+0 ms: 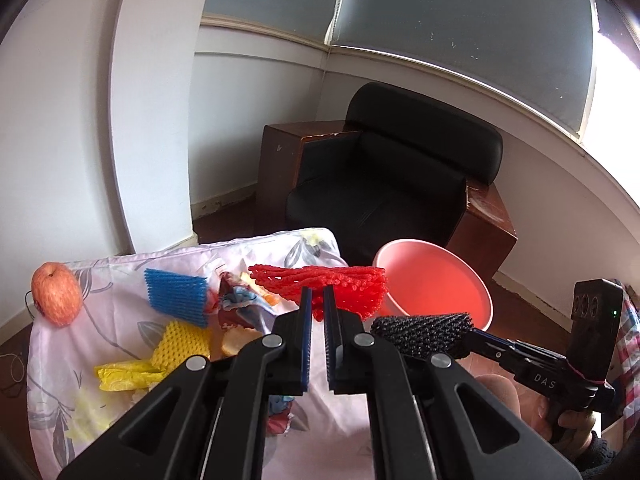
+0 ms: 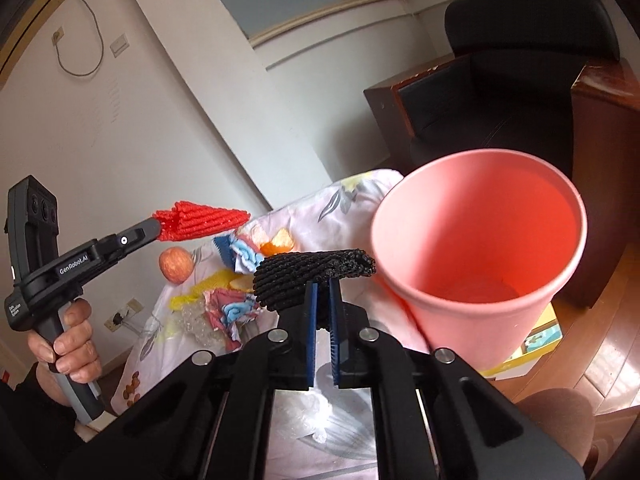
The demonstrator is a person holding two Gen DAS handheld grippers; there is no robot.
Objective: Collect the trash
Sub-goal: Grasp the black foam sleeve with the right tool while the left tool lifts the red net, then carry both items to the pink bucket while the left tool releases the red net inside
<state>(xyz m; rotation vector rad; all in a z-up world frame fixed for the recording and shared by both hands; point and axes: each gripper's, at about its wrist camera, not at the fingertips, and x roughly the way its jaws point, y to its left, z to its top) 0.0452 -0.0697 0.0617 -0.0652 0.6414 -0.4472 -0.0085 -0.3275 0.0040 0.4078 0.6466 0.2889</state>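
Note:
My left gripper [image 1: 318, 294] is shut on a red foam fruit net [image 1: 340, 282], held up over the cloth-covered table [image 1: 116, 280]. From the right wrist view the left gripper [image 2: 158, 231] and its red net [image 2: 204, 219] show at the left. My right gripper [image 2: 323, 286] is shut on a black foam net [image 2: 308, 274], close beside the rim of the pink bucket [image 2: 460, 320]. In the left wrist view the right gripper [image 1: 474, 334] holds the black net [image 1: 420, 334] just in front of the bucket [image 1: 440, 284].
On the floral cloth lie an apple [image 1: 56, 294], a blue net [image 1: 176, 294], a yellow net [image 1: 184, 342], a yellow wrapper [image 1: 124, 376] and crumpled packets [image 1: 240, 300]. A black armchair [image 1: 392, 168] stands behind the bucket. A hand [image 2: 76, 340] grips the left handle.

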